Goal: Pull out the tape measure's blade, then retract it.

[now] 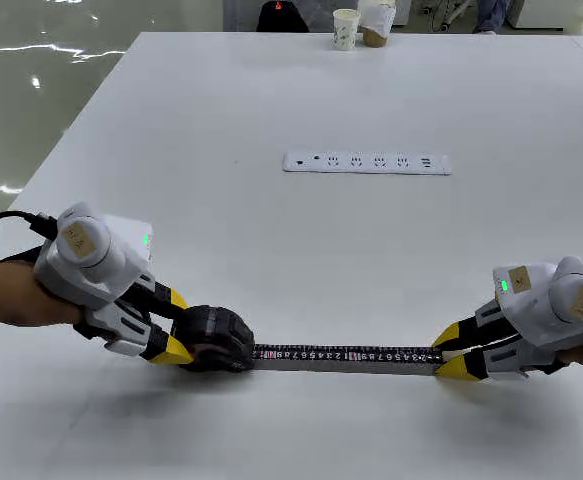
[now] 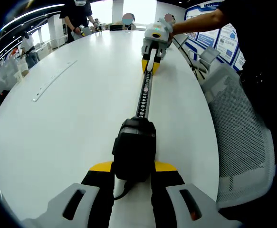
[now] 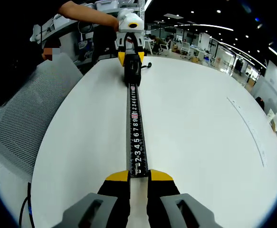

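holding the black tape measure case (image 1: 216, 340) in my left tongs (image 1: 174, 325) at the lower left of the head view, with the two yellow-tipped jaws pressed against its sides. the case sits on the white table (image 1: 271, 240). from its mouth the blade (image 1: 346, 355) runs straight toward the lower right of the frame, numbers facing up, low along the table; i cannot tell whether it touches the surface. my right tongs (image 1: 453, 352) are pinching the blade's free end between their yellow tips

in the left gripper view the case is at the bottom centre between my jaws, and the blade stretches up the frame to the other tongs near the top centre. in the right gripper view the blade's end is nipped between my jaws at the bottom centre, the printed scale climbs the middle of the frame, and the case lies at the top centre with the left tongs around it

a white power strip (image 1: 367, 162) lies on the table above the middle of the head view, well apart from the blade. two paper cups (image 1: 346, 28) stand near the table's far edge, at the top of the frame right of centre. a mesh chair back (image 2: 233, 123) shows at the right of the left gripper view
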The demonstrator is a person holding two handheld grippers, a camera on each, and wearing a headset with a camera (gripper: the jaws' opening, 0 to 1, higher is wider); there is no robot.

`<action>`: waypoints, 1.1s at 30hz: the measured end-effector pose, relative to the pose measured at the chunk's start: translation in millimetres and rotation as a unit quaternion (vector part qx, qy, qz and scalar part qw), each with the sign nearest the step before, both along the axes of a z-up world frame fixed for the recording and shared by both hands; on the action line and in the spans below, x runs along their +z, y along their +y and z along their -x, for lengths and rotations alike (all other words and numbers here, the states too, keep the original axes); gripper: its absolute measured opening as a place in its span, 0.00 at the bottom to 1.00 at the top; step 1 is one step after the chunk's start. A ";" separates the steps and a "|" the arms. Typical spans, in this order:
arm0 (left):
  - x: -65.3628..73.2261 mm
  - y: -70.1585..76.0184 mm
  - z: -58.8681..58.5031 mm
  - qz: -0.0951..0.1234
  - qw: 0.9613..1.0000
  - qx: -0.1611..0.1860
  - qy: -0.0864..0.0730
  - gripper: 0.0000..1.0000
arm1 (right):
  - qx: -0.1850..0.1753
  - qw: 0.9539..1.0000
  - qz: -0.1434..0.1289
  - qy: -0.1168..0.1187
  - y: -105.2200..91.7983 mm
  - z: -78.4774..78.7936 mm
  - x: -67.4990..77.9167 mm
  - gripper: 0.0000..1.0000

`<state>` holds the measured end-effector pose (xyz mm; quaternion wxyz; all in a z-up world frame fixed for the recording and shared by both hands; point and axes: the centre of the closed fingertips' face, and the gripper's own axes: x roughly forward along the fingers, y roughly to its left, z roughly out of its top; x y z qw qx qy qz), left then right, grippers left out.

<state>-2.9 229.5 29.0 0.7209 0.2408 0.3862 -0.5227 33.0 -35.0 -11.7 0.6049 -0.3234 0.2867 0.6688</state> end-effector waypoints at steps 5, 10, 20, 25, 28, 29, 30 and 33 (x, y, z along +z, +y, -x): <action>0.3 -0.4 0.3 -0.001 1.000 0.001 0.000 0.24 | 0.000 1.000 0.003 0.004 0.1 0.0 -0.7 0.09; 0.3 -1.4 -0.1 -0.004 1.000 0.000 0.001 0.24 | 0.002 1.000 0.006 0.003 0.5 -0.4 -1.3 0.10; -0.4 -1.8 -0.9 -0.007 1.000 -0.003 0.003 0.24 | 0.008 1.000 0.016 0.006 1.0 -1.1 -2.4 0.11; -1.4 -1.8 -0.4 -0.009 1.000 -0.004 0.005 0.25 | 0.015 1.000 0.020 0.004 1.2 -1.0 -2.6 0.11; -1.3 -1.8 -0.2 -0.010 1.000 -0.004 0.005 0.25 | 0.018 1.000 0.022 0.002 1.2 -0.9 -2.7 0.11; -1.4 -1.7 -0.2 -0.010 1.000 -0.004 0.006 0.25 | 0.018 1.000 0.023 0.001 1.0 -1.0 -2.8 0.11; -1.4 -1.6 -0.2 -0.010 1.000 -0.003 0.006 0.25 | 0.019 1.000 0.024 0.001 1.0 -1.0 -2.9 0.11; -1.5 -1.5 -0.2 -0.011 1.000 -0.003 0.007 0.25 | 0.020 0.999 0.028 0.000 1.2 -1.1 -3.0 0.12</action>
